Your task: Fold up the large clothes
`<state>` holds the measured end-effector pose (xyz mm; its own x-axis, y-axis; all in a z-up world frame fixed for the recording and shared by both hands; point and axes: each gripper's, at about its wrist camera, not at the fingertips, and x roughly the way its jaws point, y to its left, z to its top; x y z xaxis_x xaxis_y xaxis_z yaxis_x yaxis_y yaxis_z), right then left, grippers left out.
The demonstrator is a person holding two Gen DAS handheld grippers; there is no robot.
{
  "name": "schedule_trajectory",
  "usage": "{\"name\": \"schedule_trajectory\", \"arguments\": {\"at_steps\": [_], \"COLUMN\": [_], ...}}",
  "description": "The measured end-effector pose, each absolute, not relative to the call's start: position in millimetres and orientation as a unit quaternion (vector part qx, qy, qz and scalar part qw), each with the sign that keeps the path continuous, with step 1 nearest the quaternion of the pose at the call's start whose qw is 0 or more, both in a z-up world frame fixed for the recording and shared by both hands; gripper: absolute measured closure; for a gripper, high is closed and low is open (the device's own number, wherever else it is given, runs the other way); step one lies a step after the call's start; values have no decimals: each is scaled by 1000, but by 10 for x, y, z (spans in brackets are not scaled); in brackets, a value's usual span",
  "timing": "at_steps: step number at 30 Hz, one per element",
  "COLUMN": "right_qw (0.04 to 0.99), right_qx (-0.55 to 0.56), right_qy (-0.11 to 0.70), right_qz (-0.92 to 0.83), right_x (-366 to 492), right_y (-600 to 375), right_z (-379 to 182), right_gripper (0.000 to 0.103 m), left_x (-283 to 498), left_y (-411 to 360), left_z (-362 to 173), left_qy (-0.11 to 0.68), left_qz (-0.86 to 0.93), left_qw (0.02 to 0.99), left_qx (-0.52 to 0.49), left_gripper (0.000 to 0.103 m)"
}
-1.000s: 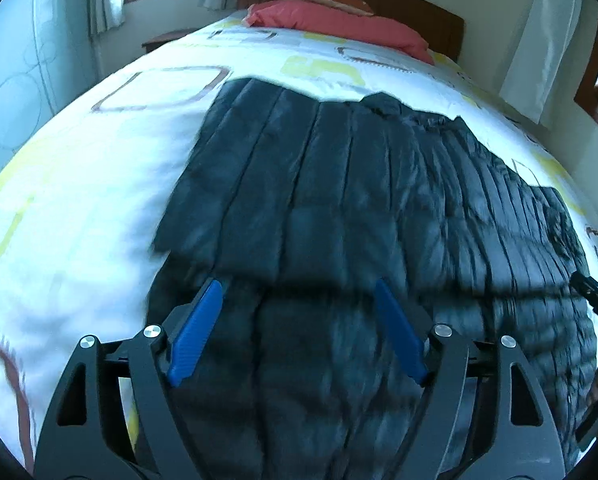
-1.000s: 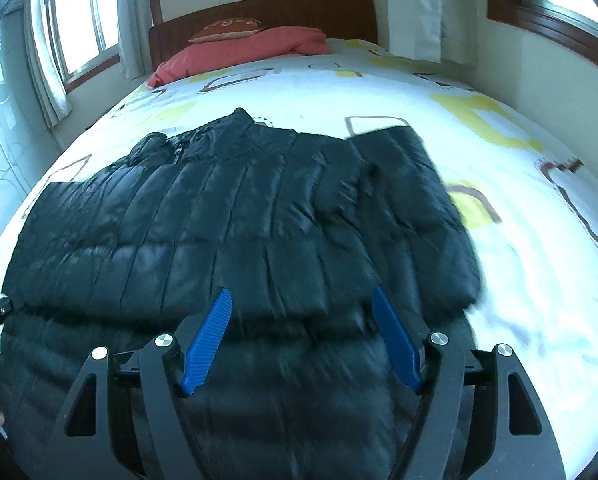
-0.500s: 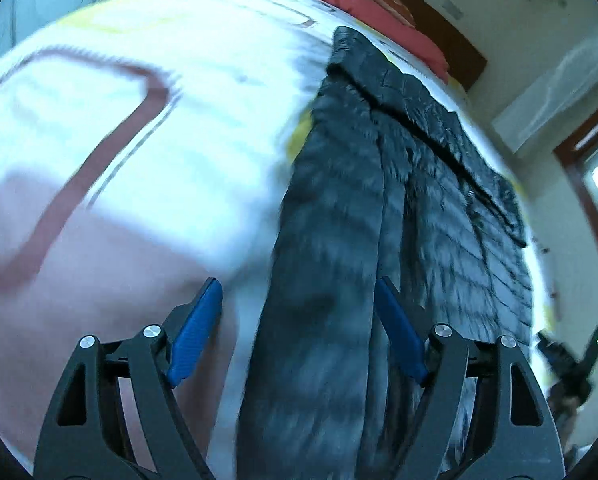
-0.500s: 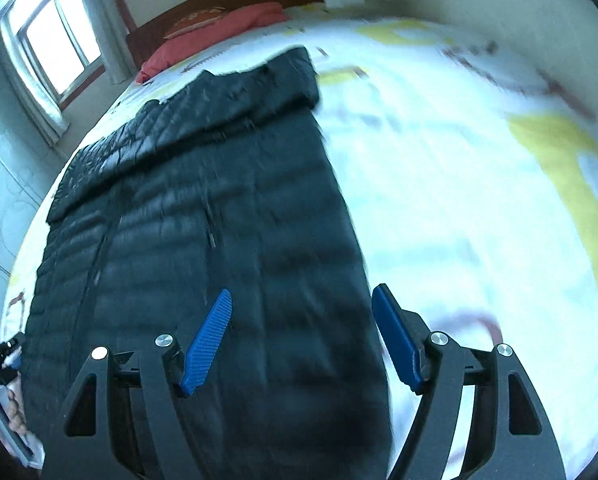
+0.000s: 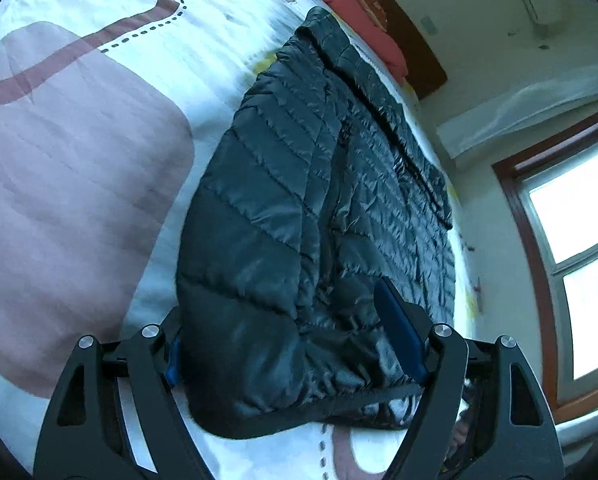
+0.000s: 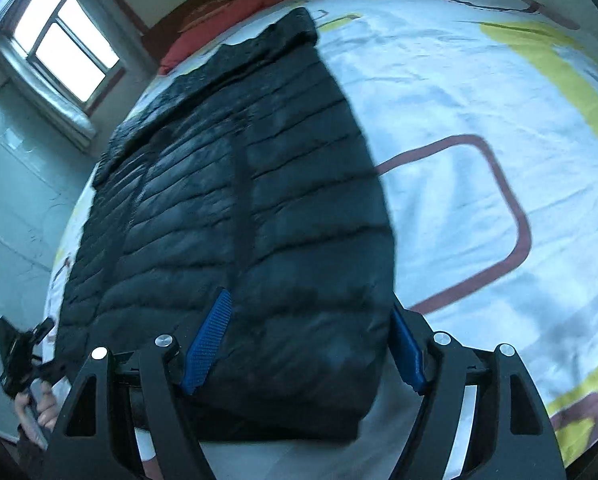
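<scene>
black puffy jacket lies flat on the bed, and i have one claw at each bottom corner.

my left claw is spread wide, with the jacket's bottom left corner sitting between its blue pads, not squeezed yet as far as i can see. my right claw is spread wide too, around the bottom right corner. the jacket runs long, straight away from both claws, up to its collar by the red pillow. so each hand is just as near to its own corner. i think the next move is to pinch both corners and carry the bottom edge up toward the collar.
</scene>
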<state>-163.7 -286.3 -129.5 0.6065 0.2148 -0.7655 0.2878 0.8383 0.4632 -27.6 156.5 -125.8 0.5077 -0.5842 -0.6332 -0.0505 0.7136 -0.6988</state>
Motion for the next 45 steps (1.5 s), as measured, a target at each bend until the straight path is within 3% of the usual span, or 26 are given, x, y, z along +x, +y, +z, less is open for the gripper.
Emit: {"name": "schedule_trajectory", "arguments": {"at_steps": [1, 3, 5, 6, 8, 10, 19, 29, 37, 45], "right_qw": [848, 849, 850, 848, 847, 849, 879, 892, 886, 865], "right_qx": [293, 292, 303, 312, 335, 352, 366, 378, 362, 361], "right_qy": [442, 440, 431, 427, 414, 395, 301, 242, 288, 349], "right_qz": [-10, -12, -12, -7, 5, 13, 54, 58, 38, 3], "right_x": [-1646, -1644, -1653, -1662, -1662, -1681, -1302, 168, 1522, 2157], "right_y": [-2840, -2808, -2824, -2836, -2870, -2907, -3007, -3295, -3352, -3447], "right_z": [-1307, -1312, -1324, -1319, -1286, -1206, -569, -132, -385, -1064], "right_gripper": [32, 46, 58, 67, 79, 85, 88, 88, 88, 88], "left_x": [-266, -254, -255, -251, -271, -293, -20, 1560, 2827, 3489], "left_y": [1552, 1529, 1509, 1499, 1542, 1615, 1479, 1121, 783, 585], "left_z": [-1262, -1276, -1291, -1283, -1267, -1186, -440, 15, -244, -856], "left_qy": [464, 461, 464, 464, 459, 440, 357, 340, 367, 411], "left_qz": [-170, -166, -152, -146, -143, -148, -195, -179, -147, -113], "left_qw": [798, 800, 805, 809, 815, 819, 853, 874, 882, 879], "left_qx": [-346, -347, -337, -331, -324, -338, -327, -298, -258, -214], "left_gripper": [27, 39, 60, 65, 84, 87, 91, 91, 91, 91]}}
